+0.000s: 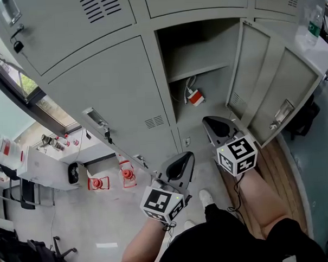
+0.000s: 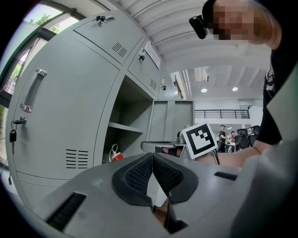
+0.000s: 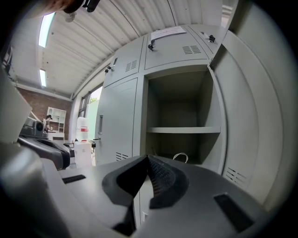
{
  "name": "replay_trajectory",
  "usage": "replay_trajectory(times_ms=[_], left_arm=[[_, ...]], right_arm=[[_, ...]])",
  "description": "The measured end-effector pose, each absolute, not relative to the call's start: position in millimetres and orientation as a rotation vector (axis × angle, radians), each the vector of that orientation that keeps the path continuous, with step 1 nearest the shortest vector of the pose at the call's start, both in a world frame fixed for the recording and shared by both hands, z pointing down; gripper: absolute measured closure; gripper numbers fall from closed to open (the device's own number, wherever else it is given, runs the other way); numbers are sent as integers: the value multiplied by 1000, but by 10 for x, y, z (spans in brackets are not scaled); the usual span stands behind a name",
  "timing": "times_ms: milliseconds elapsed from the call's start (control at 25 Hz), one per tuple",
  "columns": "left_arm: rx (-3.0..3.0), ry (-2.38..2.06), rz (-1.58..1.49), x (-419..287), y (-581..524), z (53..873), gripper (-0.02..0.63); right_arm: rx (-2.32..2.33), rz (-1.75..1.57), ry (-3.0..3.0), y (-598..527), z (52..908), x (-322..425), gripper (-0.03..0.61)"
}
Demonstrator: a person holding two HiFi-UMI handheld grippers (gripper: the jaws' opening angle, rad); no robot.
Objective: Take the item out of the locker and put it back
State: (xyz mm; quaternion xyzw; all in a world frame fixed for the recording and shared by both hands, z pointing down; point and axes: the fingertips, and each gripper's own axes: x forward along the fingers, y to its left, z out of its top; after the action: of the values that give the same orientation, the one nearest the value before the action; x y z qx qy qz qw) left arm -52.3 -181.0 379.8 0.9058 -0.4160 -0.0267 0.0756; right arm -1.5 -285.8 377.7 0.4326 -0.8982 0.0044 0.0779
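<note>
The open locker (image 1: 204,50) has one shelf (image 1: 196,72). Under the shelf, on the locker's floor, lies a small red and white item (image 1: 195,97) with a white cable. The left gripper view shows the item (image 2: 116,156) past the door frame; the right gripper view shows only its cable loop (image 3: 179,157). My right gripper (image 1: 209,120) hangs just before the opening, shut and empty. My left gripper (image 1: 188,156) is lower and to the left, in front of the neighbouring closed door, also shut with nothing in it. Neither touches the item.
The locker's door (image 1: 265,90) stands swung open to the right. Closed lockers with handles (image 1: 95,119) fill the left. Red objects (image 1: 128,175) and a white desk (image 1: 46,165) are below left. The person's legs (image 1: 264,199) stand before the locker.
</note>
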Motion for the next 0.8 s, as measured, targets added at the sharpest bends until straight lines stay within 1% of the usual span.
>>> replay_trajectory(times_ms=[160,200,240,280,360,520,720,800], left_arm=[[2699,-1265,-69,-500,-1987,3852,597],[2694,-1270,-65,-503,-2026,3863,597],[2688,-1275,-62,-508,-2066,3874,597],[2683,-1280,-59,-514,-2105,3886,597],[2672,-1290,-53,-525,-2180,3917,597],[2652,-1305,-41,-538,-2315,3977,597],[2631,-1322,-36,-557,-2467,4033,597],[2624,-1328,-36,-561,-2518,4051,597]], right_arm=[[1290,34,-2688,-3119,3885,-1,523],[1282,44,-2689,-3182,3919,-11,514],[1272,56,-2689,-3245,3957,-23,411],[1264,66,-2687,-3310,3998,-31,396],[1261,72,-2670,-3446,4077,-30,391],[1269,81,-2624,-3719,4237,2,314],[1266,82,-2565,-4016,4421,27,249],[1253,59,-2534,-4120,4499,25,235]])
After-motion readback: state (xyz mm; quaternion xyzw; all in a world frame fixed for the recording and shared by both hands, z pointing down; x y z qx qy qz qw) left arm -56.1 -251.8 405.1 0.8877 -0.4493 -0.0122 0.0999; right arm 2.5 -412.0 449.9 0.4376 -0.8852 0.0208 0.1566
